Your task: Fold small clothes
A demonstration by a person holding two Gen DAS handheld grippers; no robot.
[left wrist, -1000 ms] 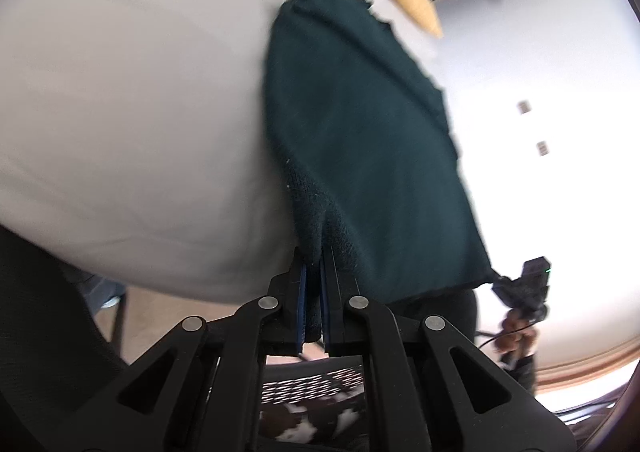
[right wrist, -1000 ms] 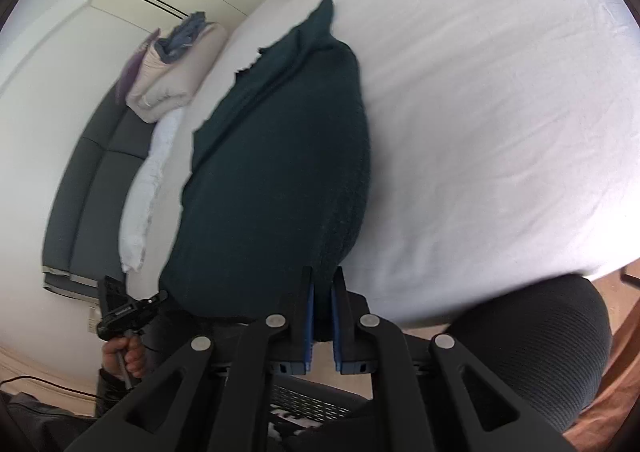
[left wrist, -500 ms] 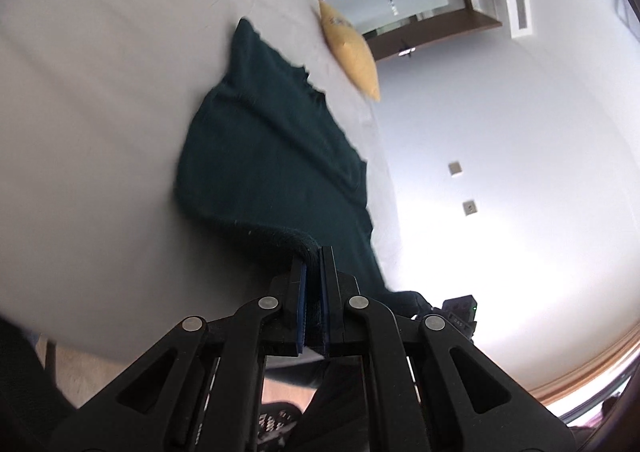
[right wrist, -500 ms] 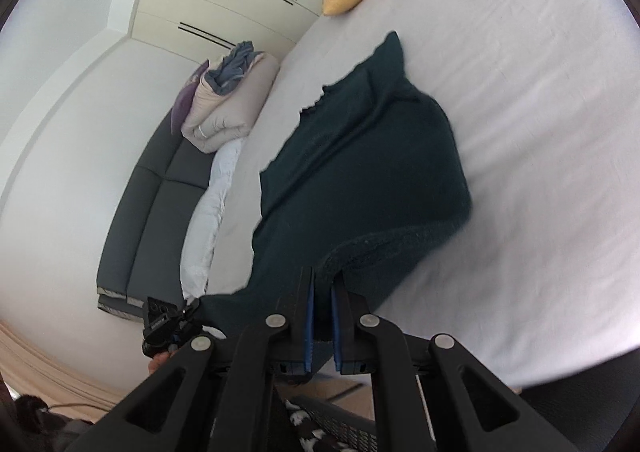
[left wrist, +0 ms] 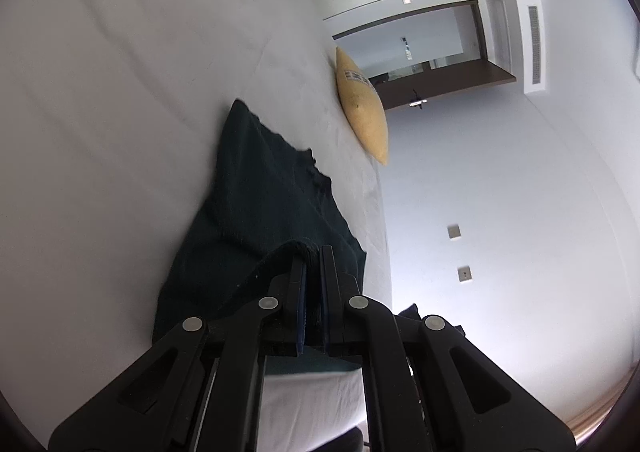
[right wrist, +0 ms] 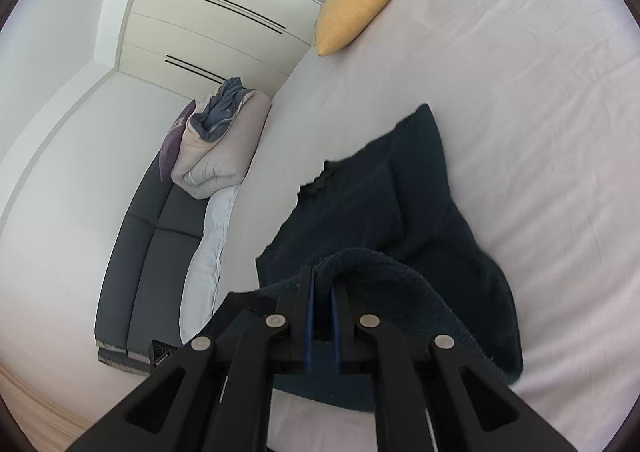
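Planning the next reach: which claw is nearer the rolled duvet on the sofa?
Left, likely. Both grip the dark garment; the left claw is on the sofa side, toward the duvet, the right claw further over the bed.

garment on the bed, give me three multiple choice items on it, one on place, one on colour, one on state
1. Where does the garment lie?
A. on the sofa
B. on the white bed
C. on the floor

2. What colour is the cushion at the far end of the bed?
A. yellow
B. red
C. grey

3. What is the right hand-held gripper doing?
A. open above the bed
B. shut on the cushion
C. shut on the garment

Answers:
1 B, dark fabric spreads over the white sheet.
2 A, it shows yellow in both views.
3 C, its jaws pinch a raised fold of the hem; the left hand-held gripper pinches another edge likewise.
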